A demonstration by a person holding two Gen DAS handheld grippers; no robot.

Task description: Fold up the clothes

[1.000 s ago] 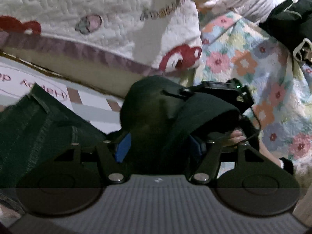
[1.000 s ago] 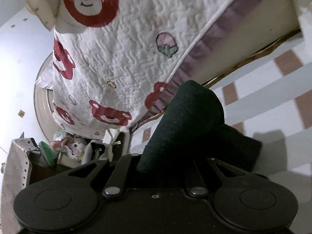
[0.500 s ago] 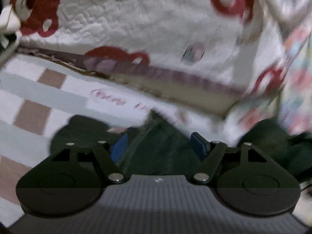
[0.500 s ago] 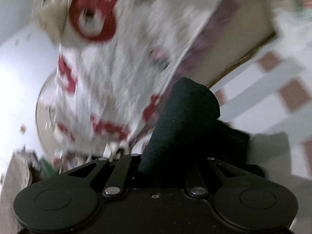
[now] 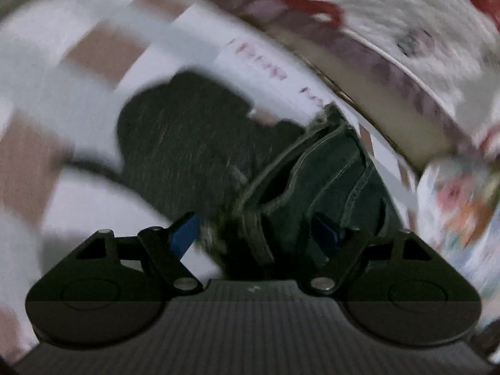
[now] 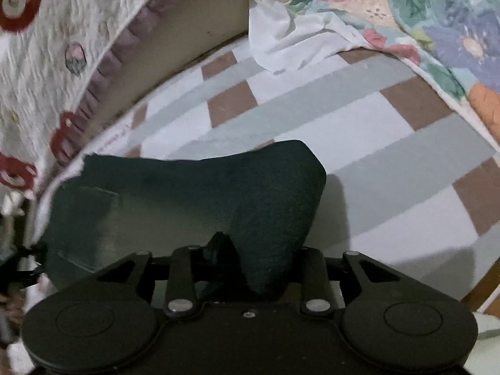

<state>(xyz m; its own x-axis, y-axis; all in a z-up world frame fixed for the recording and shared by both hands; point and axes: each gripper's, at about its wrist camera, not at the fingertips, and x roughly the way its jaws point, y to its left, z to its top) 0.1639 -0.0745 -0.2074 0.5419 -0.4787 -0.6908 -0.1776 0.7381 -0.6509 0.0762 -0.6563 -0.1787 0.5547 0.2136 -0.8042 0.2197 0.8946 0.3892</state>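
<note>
Left wrist view, strongly motion-blurred: the left gripper (image 5: 254,234) has its blue-padded fingers (image 5: 184,234) spread apart, with a seamed, hemmed fold of the dark green garment (image 5: 312,181) lying between them; whether the pads press the cloth cannot be told. From the fingers the garment runs away and to the left as a rounded dark mass over the checked bedsheet (image 5: 103,47); its far outline is smeared. Behind, the bear-print quilt (image 5: 390,15) is only a blur.

Right wrist view: the right gripper (image 6: 247,268) is clamped on a bunched corner of the dark green garment (image 6: 187,197), its fingertips hidden by the cloth. The garment's long axis lies left to right, and its left end is cut off near the bear-print quilt (image 6: 47,72). The checked bedsheet (image 6: 359,131) lies beneath, with the floral quilt (image 6: 437,15) at the upper right.
</note>
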